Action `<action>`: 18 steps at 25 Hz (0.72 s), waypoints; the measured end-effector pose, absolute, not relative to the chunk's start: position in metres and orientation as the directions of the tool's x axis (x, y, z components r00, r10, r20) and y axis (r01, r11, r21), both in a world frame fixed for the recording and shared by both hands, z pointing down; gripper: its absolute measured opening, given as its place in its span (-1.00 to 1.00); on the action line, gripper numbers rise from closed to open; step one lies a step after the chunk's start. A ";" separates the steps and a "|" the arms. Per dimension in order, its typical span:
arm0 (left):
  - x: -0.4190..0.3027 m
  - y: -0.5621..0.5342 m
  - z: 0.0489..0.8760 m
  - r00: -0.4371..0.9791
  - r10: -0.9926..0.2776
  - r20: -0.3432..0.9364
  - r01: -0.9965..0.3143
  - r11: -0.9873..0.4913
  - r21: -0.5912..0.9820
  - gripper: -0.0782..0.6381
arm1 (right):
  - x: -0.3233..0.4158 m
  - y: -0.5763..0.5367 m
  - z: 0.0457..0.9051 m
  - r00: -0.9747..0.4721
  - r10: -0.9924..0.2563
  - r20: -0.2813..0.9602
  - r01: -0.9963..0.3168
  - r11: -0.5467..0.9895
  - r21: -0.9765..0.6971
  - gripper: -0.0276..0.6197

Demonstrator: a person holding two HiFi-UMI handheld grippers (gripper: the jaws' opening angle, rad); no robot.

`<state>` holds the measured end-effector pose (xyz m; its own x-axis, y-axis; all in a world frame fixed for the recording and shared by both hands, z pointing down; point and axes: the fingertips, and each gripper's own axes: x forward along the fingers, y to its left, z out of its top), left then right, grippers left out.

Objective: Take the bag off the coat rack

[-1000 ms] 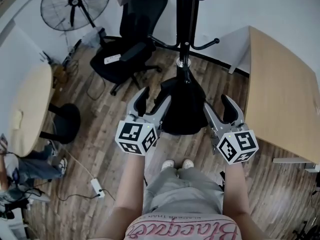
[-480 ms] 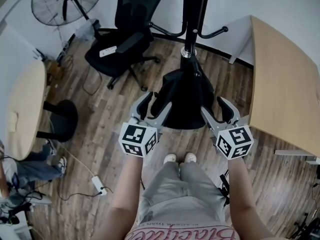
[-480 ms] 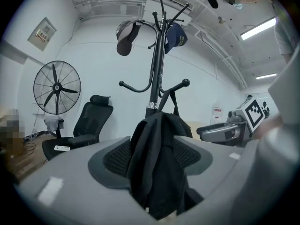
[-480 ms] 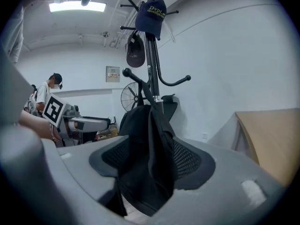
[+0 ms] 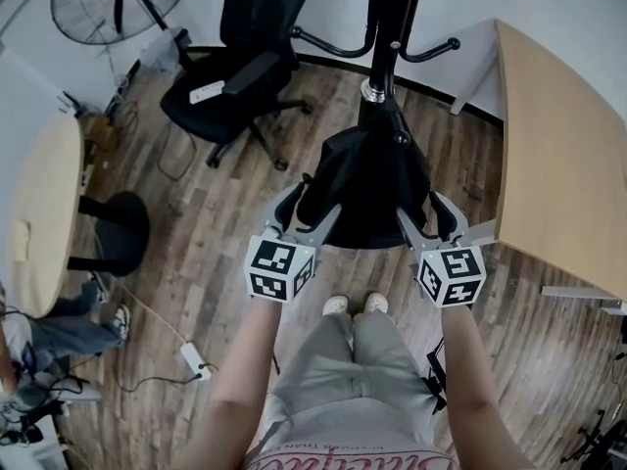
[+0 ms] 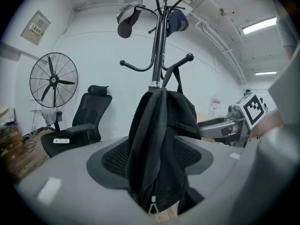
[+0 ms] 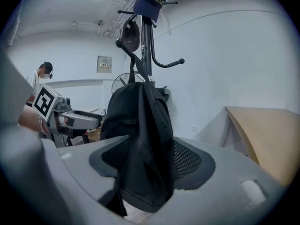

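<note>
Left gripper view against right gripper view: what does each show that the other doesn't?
Left only: the chair and the right hand-held gripper. Right only: a bystander and the left hand-held gripper, its jaws just opening a little with the bag between them. Both: the rack, the bag hanging on it, the blue cap.

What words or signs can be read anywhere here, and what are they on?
Navy cap atop the coat rack: yellow lettering, perhaps "DVP", rest blurred.
Wall notice: too small to read.
Shirt: pink print, cut off at the picture's edge.
</note>
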<state>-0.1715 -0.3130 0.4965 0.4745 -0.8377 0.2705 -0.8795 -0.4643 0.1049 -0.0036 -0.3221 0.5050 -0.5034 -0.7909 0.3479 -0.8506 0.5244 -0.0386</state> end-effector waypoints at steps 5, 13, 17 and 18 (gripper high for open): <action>-0.167 -0.321 0.512 0.478 -0.830 0.287 -0.876 -0.473 0.090 0.09 | 0.008 -0.326 0.524 -0.441 -0.825 0.353 -0.884 0.466 -0.014 -0.04; -0.161 -0.340 0.527 0.487 -0.811 0.325 -0.868 -0.491 0.077 0.07 | 0.004 -0.341 0.553 -0.435 -0.820 0.372 -0.885 0.465 -0.011 -0.04; -0.161 -0.351 0.530 0.487 -0.804 0.340 -0.865 -0.497 0.064 0.05 | -0.001 -0.353 0.558 -0.450 -0.819 0.355 -0.877 0.480 -0.005 -0.04; -0.160 -0.354 0.531 0.492 -0.800 0.344 -0.862 -0.503 0.062 0.05 | -0.002 -0.355 0.559 -0.456 -0.817 0.353 -0.874 0.486 -0.005 -0.04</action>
